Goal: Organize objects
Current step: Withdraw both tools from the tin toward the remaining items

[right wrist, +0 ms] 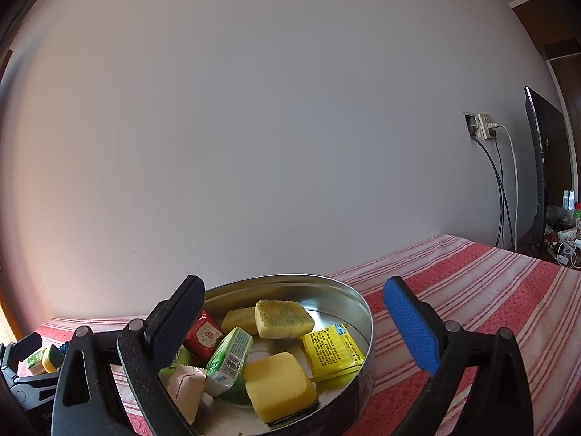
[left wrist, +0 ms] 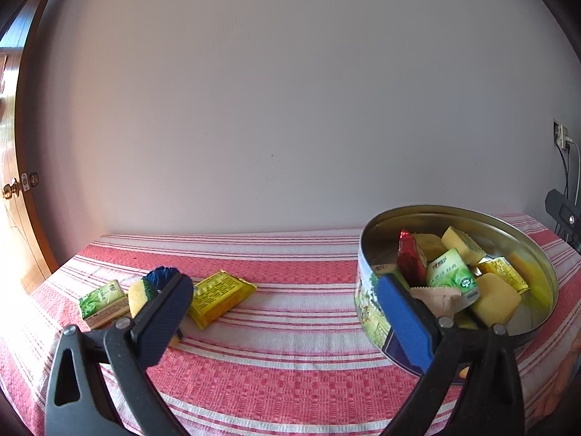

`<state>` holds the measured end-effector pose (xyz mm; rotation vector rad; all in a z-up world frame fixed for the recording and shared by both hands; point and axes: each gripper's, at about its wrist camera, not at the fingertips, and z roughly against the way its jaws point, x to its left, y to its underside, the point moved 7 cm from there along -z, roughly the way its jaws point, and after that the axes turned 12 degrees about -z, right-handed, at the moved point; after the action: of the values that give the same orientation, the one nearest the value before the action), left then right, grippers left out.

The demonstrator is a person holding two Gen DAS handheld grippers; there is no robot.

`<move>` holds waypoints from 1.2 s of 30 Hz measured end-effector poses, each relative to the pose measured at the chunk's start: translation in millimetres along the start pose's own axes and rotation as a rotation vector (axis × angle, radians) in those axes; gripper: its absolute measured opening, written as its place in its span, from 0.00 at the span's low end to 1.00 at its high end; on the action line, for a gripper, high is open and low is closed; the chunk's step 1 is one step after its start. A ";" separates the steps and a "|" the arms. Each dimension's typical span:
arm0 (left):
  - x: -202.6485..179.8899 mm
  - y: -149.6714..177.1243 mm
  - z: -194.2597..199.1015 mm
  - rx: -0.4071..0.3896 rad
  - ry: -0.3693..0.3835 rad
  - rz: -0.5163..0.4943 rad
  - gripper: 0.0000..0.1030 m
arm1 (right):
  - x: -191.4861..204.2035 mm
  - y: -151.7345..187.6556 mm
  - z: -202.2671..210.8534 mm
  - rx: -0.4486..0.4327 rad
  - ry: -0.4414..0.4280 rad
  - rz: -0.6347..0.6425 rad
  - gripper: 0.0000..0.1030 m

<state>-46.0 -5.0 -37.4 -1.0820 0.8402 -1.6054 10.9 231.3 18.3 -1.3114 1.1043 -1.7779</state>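
Tin (left wrist: pixel 366 312) half filled; yellow packet (left wrist: pixel 221 296) left of it should be taken flat. Left hand-held gripper (left wrist: pixel 287 312) and right hand-held gripper (right wrist: pixel 294 323) are spread wide, nothing held.

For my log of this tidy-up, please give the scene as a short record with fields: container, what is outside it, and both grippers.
container: round metal tin on striped tablecloth, holding sponges and packets
left on cloth: yellow packet, green packet, sponge, blue object
left gripper: open, empty
right gripper: open, empty, at the tin
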 end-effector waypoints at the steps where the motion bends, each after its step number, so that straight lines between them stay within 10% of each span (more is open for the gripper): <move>1: 4.9 1.5 -0.2 0.003 -0.006 0.002 0.99 | 2.3 2.6 0.0 0.012 -0.004 -0.004 0.97; 36: 254.8 79.2 -53.2 0.221 -0.257 0.194 0.99 | 236.9 149.8 -25.0 0.413 -0.329 0.208 0.97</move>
<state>-97.9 -270.7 -64.4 -0.9908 0.5641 -1.3286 -75.7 -32.8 -25.2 -1.1355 0.6245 -1.4711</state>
